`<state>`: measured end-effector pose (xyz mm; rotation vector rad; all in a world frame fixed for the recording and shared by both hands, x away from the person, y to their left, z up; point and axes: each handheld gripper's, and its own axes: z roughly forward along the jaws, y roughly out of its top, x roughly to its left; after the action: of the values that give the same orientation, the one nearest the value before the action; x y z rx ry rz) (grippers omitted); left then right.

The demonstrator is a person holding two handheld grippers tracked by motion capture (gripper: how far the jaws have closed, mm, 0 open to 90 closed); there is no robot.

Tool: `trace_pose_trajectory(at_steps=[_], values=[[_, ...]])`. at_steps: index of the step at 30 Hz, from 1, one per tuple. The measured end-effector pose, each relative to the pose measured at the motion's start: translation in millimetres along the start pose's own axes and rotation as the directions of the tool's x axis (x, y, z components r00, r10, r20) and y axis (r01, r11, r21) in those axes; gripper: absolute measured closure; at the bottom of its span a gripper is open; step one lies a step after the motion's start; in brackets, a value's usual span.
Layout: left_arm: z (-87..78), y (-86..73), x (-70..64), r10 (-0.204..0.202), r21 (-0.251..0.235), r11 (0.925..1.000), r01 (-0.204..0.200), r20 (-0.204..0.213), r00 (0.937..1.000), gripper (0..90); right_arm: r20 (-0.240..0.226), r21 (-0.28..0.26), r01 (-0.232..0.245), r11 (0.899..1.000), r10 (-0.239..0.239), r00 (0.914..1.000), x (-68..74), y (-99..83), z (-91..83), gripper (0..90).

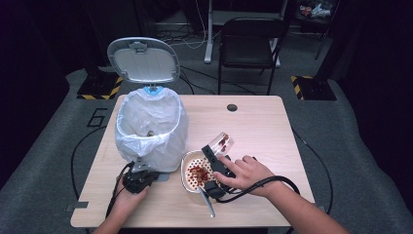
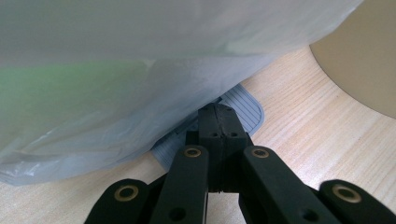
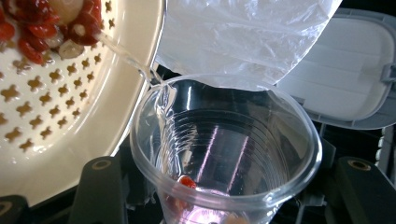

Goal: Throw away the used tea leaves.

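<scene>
My right gripper (image 1: 217,157) clamps clear cup (image 3: 224,154), tipped over strainer bowl (image 1: 186,171) at table centre, near side; thin stream runs out. Keep tilt slow, lip over holes, few berries left inside. Left gripper (image 2: 218,122) clenched empty, pressing bin pedal (image 2: 245,106); lid (image 1: 142,59) up.

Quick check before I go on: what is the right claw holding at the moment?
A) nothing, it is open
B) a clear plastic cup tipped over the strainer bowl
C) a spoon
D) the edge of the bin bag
B: the right claw grips a clear plastic cup, tilted so liquid runs from its rim into the strainer bowl, which holds red bits.
</scene>
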<state>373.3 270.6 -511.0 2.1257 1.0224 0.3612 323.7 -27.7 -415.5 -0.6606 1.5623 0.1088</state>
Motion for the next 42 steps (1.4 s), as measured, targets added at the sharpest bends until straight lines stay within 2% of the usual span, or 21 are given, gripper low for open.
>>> trace_pose_trajectory(at_steps=[2,3,4,7,8,10,11,13,21,36,42], values=[[0.8,-0.4,-1.7,-0.023,-0.007,0.9997,0.023,-0.001,0.9997,90.0,0.015,0.009,0.028,1.0,-0.028,0.9995,-0.4,1.3,-0.8,37.2],[0.6,-0.3,-1.5,-0.018,-0.005,0.9998,0.018,-0.001,0.9998,90.0,0.009,-0.006,0.053,0.999,-0.053,0.9986,-0.9,1.3,-0.1,37.2],[0.6,-0.4,-1.4,-0.015,-0.005,0.9999,0.015,-0.001,0.9999,90.0,0.004,-0.005,0.054,0.999,-0.054,0.9985,-0.5,1.5,-0.1,37.2],[0.3,-0.3,-1.1,-0.013,0.0,0.9999,0.013,-0.001,0.9999,90.0,0.03,0.002,0.087,0.996,-0.087,0.9958,3.2,2.3,-1.1,37.1],[0.3,-0.3,-1.1,-0.013,0.0,0.9999,0.013,-0.001,0.9999,90.0,0.017,0.003,0.118,0.993,-0.118,0.9928,4.2,2.4,-2.1,37.1],[0.3,-0.3,-1.1,-0.013,0.0,0.9999,0.013,-0.001,0.9999,90.0,-0.027,-0.015,0.152,0.988,-0.152,0.988,11.5,2.2,-1.3,37.1],[0.3,-0.3,-1.1,-0.013,0.0,0.9999,0.013,-0.001,0.9999,90.0,-0.024,-0.021,0.161,0.987,-0.162,0.9866,13.2,2.2,-1.0,37.1],[0.3,-0.3,-1.1,-0.014,0.0,0.9999,0.014,-0.001,0.9999,90.0,-0.017,-0.005,0.159,0.987,-0.159,0.9871,14.6,2.4,-2.3,37.1],[0.3,-0.3,-1.1,-0.014,0.0,0.9999,0.014,-0.001,0.9999,90.0,-0.017,-0.026,0.161,0.987,-0.161,0.9868,12.8,2.1,-1.4,37.0],[0.5,-0.4,-1.3,-0.013,-0.003,0.9999,0.013,-0.002,0.9999,90.0,-0.029,-0.025,0.155,0.988,-0.156,0.9874,10.8,2.4,-1.2,36.9],[0.5,-0.4,-1.3,-0.013,-0.004,0.9999,0.013,-0.001,0.9999,90.0,-0.011,-0.021,0.15,0.988,-0.15,0.9886,10.5,2.7,-1.8,37.0]])
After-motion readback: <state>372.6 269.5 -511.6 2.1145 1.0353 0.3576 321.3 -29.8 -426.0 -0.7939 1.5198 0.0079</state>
